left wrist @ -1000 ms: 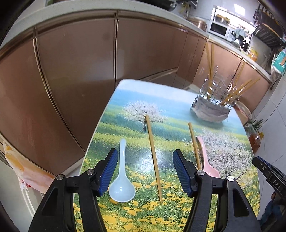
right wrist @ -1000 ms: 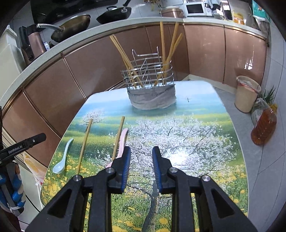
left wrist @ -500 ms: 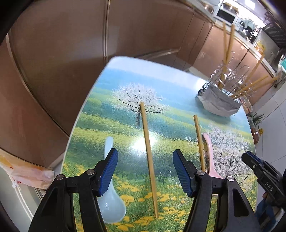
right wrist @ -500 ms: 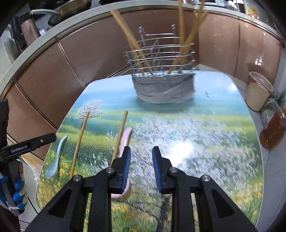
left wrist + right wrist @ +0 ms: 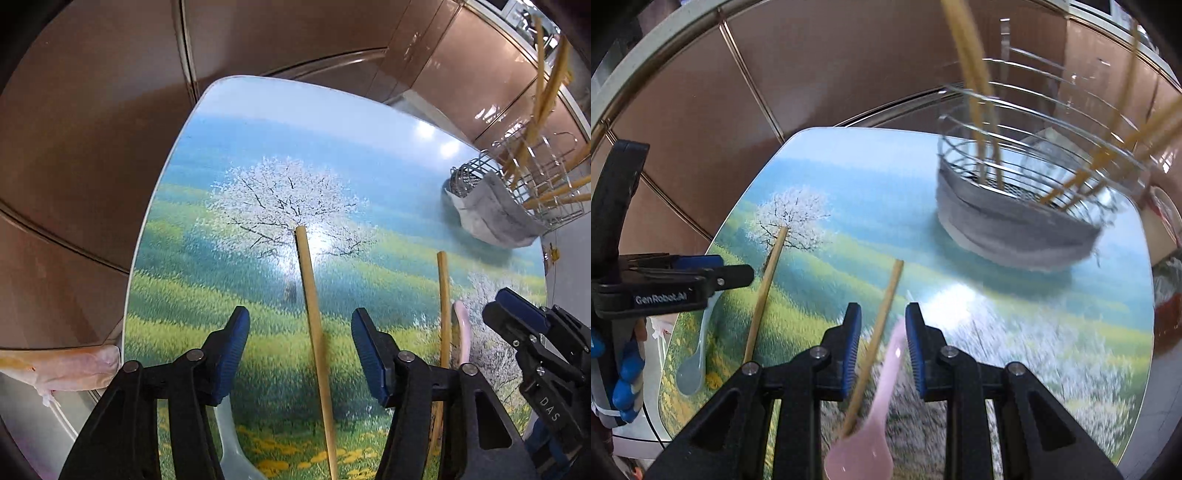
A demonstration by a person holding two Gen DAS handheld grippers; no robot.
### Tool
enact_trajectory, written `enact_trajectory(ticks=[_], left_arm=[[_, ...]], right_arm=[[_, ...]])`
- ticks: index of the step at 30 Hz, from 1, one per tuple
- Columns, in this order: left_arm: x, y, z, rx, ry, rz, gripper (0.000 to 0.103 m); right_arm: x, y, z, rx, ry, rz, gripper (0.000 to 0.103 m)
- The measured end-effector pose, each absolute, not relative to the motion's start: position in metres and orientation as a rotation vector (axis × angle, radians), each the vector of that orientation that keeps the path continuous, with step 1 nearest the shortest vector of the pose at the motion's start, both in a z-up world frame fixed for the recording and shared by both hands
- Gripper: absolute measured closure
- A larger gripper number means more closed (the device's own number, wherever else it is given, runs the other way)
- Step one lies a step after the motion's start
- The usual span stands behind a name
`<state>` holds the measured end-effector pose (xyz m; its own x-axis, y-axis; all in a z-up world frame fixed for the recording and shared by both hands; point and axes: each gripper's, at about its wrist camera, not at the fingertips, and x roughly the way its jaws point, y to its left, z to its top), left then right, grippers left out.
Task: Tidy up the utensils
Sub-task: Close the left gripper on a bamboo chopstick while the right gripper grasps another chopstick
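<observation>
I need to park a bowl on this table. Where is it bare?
Free: the far left of the table, beyond the chopstick tips, and the stretch right of the pink spoon, in front of the wire rack. Crowded: the near left, with both chopsticks and both spoons.

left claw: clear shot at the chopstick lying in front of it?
Probably yes. The left claw is open and its jaws, which have just been closing somewhat, straddle the chopstick lying flat on the table. Nothing lies across it; the white spoon sits off to one side.
</observation>
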<state>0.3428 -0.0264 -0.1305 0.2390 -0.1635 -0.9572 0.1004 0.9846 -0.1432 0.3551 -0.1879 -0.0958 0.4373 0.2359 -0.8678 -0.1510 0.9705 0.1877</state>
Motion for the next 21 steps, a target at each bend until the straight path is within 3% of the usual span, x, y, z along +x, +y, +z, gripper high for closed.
enact_trajectory(ticks=[11,21], left_arm=[[0.353,-0.031,-0.145,-0.040,1.359,-0.187,0.065],[0.358,-0.033,-0.155,-0.039,1.389,-0.186,0.072]], right_arm=[[0.380,-0.171,-0.116,0.036,1.163,0.253,0.079],[0.390,-0.173,-0.128,0.040,1.203,0.242,0.080]])
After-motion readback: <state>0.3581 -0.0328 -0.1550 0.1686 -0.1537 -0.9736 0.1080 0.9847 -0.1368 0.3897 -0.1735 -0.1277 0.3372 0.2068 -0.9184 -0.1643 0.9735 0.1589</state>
